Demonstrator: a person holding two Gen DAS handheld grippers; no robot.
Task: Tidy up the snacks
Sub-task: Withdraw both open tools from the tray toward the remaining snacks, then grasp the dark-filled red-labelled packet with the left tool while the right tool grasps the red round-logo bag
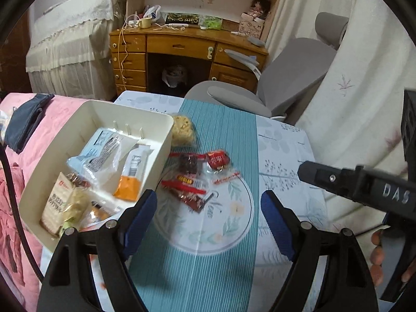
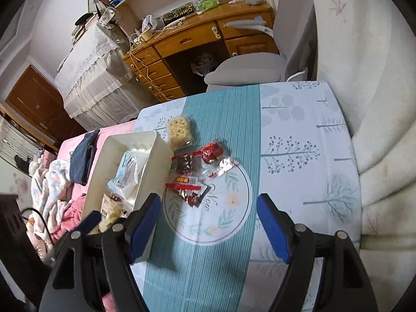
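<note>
A cream box (image 1: 166,135) (image 2: 158,140) stands on the table's left side and holds several snack packets, among them a pale blue one (image 1: 101,148) and an orange-and-white one (image 1: 131,176). Loose snacks lie right of it: a yellow rice cake (image 1: 182,130) (image 2: 179,130), a dark cake in clear wrap (image 1: 188,163) (image 2: 186,165), a red packet (image 1: 218,158) (image 2: 212,150) and red-and-brown bars (image 1: 189,192) (image 2: 189,192). My left gripper (image 1: 208,221) is open and empty above the table, near the box's front corner. My right gripper (image 2: 206,223) is open and empty. The right tool's body also shows at the right in the left wrist view.
The table has a leaf-print cloth with a teal striped runner (image 1: 223,130) (image 2: 228,109). A grey chair (image 1: 286,78) (image 2: 247,67) stands behind it, before a wooden desk (image 1: 182,44). A pink bed (image 1: 39,143) with dark jeans (image 1: 23,122) lies left. A white curtain (image 1: 351,78) hangs right.
</note>
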